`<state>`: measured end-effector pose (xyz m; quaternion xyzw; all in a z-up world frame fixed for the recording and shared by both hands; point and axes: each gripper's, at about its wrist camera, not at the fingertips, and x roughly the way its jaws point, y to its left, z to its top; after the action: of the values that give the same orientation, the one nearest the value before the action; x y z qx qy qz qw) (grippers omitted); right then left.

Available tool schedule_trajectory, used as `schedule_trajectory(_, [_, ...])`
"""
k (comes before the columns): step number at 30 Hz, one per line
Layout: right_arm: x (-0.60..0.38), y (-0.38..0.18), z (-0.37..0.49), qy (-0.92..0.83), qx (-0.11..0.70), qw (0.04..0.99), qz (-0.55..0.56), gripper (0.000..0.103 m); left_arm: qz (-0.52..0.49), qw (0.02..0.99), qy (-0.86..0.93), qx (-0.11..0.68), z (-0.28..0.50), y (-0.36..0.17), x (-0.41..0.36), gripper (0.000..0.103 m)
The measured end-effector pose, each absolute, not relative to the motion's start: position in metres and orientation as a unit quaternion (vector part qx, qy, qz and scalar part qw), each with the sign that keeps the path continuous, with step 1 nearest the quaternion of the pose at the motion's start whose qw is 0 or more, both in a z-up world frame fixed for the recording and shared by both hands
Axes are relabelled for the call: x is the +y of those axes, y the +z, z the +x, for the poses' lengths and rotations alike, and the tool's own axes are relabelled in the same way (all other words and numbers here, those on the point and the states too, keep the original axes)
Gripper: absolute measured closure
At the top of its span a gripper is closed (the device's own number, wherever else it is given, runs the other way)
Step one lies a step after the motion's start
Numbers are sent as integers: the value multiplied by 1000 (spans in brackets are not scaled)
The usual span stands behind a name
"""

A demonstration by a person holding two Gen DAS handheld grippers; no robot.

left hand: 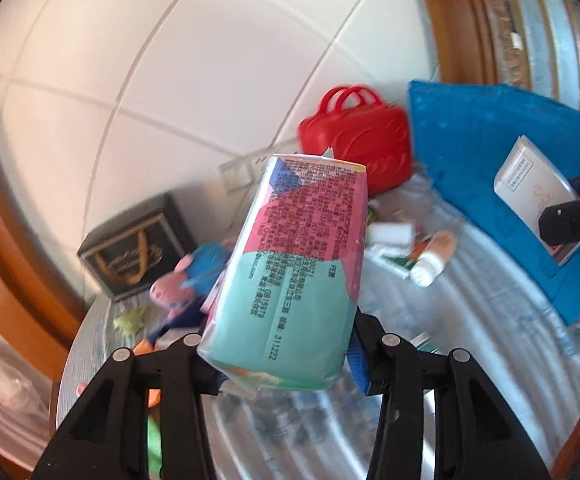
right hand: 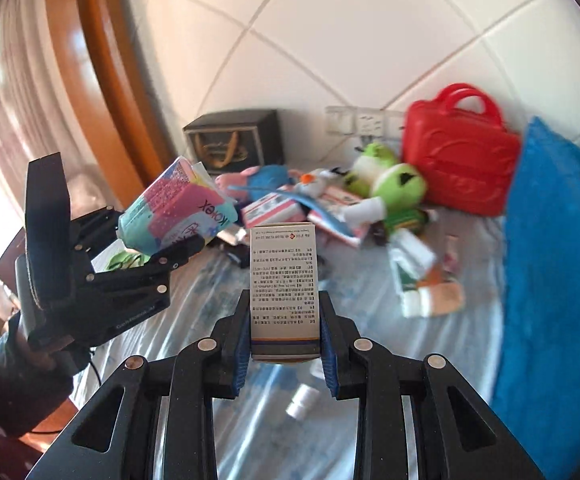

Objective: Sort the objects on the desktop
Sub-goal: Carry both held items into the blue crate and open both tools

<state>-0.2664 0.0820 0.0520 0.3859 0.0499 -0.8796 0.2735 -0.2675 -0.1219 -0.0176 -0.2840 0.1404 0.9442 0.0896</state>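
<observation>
Two hand-held grippers each grasp a package. From the left wrist, the left hand-held gripper [left hand: 282, 344] clamps a pink-and-teal soft pack [left hand: 294, 268] lifted above the worktop [left hand: 470, 320], with a red case [left hand: 360, 140] and blue bin [left hand: 486, 152] behind. From the right wrist, the right hand-held gripper [right hand: 284, 340] pinches a white medicine box [right hand: 283, 288] upright above the worktop, toys [right hand: 386, 184] and cartons piled beyond it, while the left hand-held gripper holds the soft pack aloft at left.

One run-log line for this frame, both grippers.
left gripper: shut on pink-teal pack, lifted | right gripper: shut on white medicine box, upright | table: toys, red case
</observation>
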Motion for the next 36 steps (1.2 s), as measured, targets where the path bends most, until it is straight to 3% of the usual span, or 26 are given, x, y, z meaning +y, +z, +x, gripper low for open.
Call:
schedule_trajectory(11, [281, 165, -200, -950, 32, 164, 265, 74, -198, 188, 952, 136, -245, 91, 79, 58])
schedule_trajectory(21, [479, 149, -251, -949, -59, 36, 307, 72, -226, 224, 932, 175, -276, 109, 260, 55])
schedule_trajectory(22, [489, 150, -252, -949, -65, 27, 306, 69, -229, 224, 929, 186, -279, 110, 271, 54])
schedule_trajectory(23, [497, 149, -255, -949, -67, 14, 307, 58, -231, 218, 928, 198, -282, 111, 281, 53])
schedule_trajectory(25, [507, 148, -257, -951, -77, 1, 301, 11, -225, 196, 927, 227, -283, 112, 299, 51])
schedule_trajectory(26, [510, 149, -258, -952, -85, -1, 294, 4, -220, 188, 928, 233, -282, 112, 304, 51])
schedule_trajectory(28, [513, 152, -256, -956, -87, -2, 282, 3, -216, 184, 932, 224, -279, 116, 303, 43])
schedule_trajectory(30, [516, 157, -248, -958, -90, 4, 274, 3, -206, 173, 939, 216, -277, 121, 298, 25])
schedule_trajectory(36, [518, 160, -243, -959, -92, 25, 265, 3, -197, 150, 947, 205, -271, 128, 282, 23])
